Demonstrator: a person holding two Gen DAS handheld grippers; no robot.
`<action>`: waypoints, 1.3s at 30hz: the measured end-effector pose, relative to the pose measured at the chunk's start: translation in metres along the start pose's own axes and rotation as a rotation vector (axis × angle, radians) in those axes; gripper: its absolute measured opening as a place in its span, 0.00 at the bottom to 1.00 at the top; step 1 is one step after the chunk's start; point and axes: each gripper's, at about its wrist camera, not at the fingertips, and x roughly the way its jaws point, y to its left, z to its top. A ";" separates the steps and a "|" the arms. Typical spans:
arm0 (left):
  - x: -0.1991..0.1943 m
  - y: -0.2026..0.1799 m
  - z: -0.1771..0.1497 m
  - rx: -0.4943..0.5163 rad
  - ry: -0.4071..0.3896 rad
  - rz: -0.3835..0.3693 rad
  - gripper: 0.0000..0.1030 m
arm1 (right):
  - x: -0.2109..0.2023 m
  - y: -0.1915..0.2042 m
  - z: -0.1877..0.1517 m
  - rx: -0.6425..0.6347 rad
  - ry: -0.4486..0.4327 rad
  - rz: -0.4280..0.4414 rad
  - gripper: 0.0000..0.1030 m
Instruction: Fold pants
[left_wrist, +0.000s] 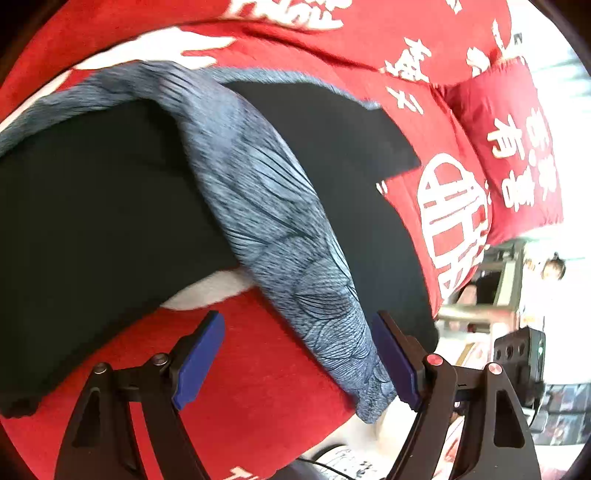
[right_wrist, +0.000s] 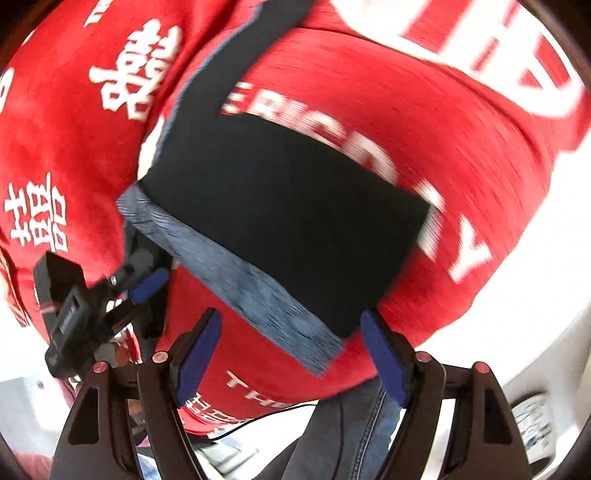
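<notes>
Black pants (left_wrist: 92, 221) with a grey-blue patterned band (left_wrist: 280, 229) lie on a red blanket (left_wrist: 258, 369) printed with white characters. In the left wrist view the band runs down between my left gripper's (left_wrist: 299, 363) blue pads and ends beside the right pad (left_wrist: 397, 363). That gripper is open and nothing is pinched. In the right wrist view a folded black panel (right_wrist: 288, 221) edged by the patterned band (right_wrist: 243, 280) lies just ahead of my right gripper (right_wrist: 291, 356). It stands open and empty, with the panel's near corner close to its right finger. The left gripper (right_wrist: 147, 284) shows at the pants' left end.
A red cushion (left_wrist: 517, 147) with white characters lies at the blanket's far right. Beyond the edge are a black device (left_wrist: 521, 358) and a person (left_wrist: 552, 267) in the background. A thin black cable (right_wrist: 258, 417) and a leg in jeans (right_wrist: 351, 435) are below the blanket's near edge.
</notes>
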 end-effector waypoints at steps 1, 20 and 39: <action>0.005 -0.006 0.000 0.012 0.006 0.003 0.80 | 0.003 -0.007 -0.006 0.020 -0.003 0.024 0.78; -0.028 -0.060 0.083 -0.036 -0.155 -0.042 0.58 | -0.050 0.042 0.116 0.006 0.028 0.488 0.16; -0.025 0.010 0.119 -0.209 -0.195 0.461 0.73 | -0.054 0.095 0.281 -0.210 -0.096 0.030 0.69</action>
